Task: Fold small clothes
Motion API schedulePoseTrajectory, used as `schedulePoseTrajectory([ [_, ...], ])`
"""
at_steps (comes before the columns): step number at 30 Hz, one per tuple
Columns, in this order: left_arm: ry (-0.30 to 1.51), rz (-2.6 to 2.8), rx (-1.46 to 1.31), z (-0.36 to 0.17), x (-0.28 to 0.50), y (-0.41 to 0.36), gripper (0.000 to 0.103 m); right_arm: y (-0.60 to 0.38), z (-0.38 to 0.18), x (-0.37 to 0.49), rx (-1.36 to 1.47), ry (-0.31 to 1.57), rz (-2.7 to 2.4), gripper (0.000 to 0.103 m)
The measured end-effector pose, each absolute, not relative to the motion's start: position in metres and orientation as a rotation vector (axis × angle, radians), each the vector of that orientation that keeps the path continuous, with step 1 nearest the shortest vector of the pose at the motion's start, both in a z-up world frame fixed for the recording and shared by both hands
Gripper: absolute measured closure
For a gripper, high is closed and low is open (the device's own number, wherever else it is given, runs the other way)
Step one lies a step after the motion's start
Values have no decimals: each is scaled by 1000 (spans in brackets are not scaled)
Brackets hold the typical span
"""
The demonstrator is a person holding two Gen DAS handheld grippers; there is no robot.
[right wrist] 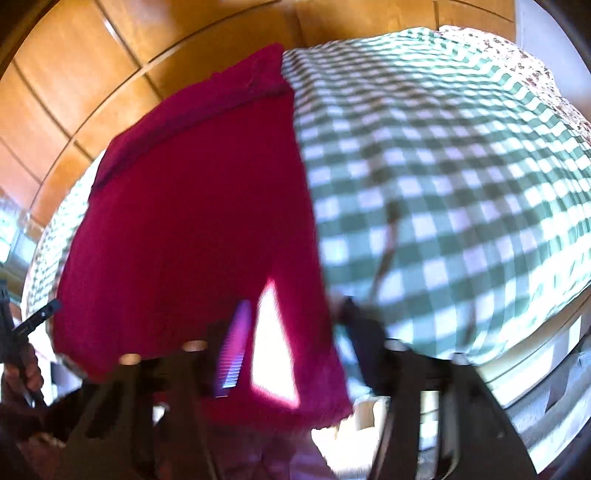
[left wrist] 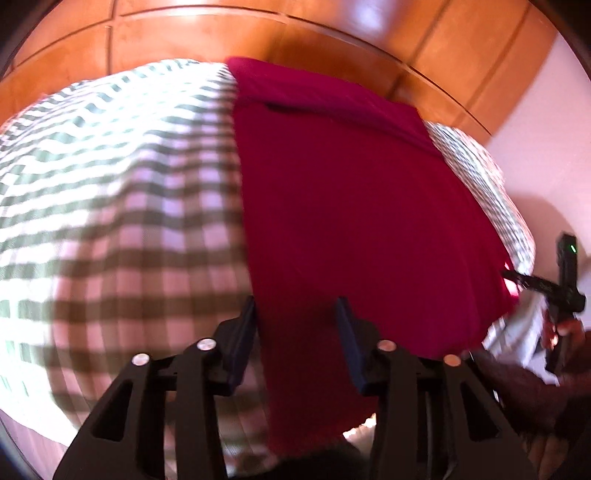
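Lying flat on a green-checked bed (left wrist: 110,192), a red cloth (left wrist: 332,206) reached from the near edge toward the far wooden wardrobe (left wrist: 258,33). The left gripper (left wrist: 297,310) and right gripper (right wrist: 291,314) straddled its near corners; whether either pinched the fabric could not be told.
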State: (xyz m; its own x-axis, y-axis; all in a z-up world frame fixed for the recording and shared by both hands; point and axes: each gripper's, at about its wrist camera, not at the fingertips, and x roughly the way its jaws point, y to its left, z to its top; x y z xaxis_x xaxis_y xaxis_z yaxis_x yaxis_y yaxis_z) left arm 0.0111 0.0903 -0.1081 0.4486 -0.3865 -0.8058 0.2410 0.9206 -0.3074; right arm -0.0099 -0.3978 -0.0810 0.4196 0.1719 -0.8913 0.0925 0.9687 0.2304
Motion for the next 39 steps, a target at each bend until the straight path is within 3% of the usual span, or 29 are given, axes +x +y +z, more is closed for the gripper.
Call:
schedulePoseTrajectory([
  [1,1043,-403,-148,-109,8,88,70,-394,-82,-13,253,1154,66,75],
  [3,1053,-427,-117,-110,3,82,93,-387,-82,-13,237,1170,94,92],
  [10,966,-534,-387,-78,22,112,95,-375,-47,10,299,1082,210,94],
  [20,956,-445,-595,-67,141,116,95,-399,-38,113,426,998,143,94],
  [23,945,-370,-623,-68,178,116,89,-401,-45,146,442,1002,120,94],
  [25,950,-357,-654,-71,194,121,69,-404,-46,166,468,983,135,84],
  [26,946,-296,-675,-73,201,128,47,-406,-46,171,493,978,143,62],
  [27,933,-247,-683,-73,202,132,38,-410,-45,176,537,963,145,34],
  [29,922,-244,-701,-76,199,142,38,-418,-39,172,561,904,100,15],
  [37,960,-368,-615,-112,138,141,38,-429,-52,116,486,953,107,15],
  [39,983,-375,-565,-119,131,127,46,-420,-66,108,414,986,95,16],
])
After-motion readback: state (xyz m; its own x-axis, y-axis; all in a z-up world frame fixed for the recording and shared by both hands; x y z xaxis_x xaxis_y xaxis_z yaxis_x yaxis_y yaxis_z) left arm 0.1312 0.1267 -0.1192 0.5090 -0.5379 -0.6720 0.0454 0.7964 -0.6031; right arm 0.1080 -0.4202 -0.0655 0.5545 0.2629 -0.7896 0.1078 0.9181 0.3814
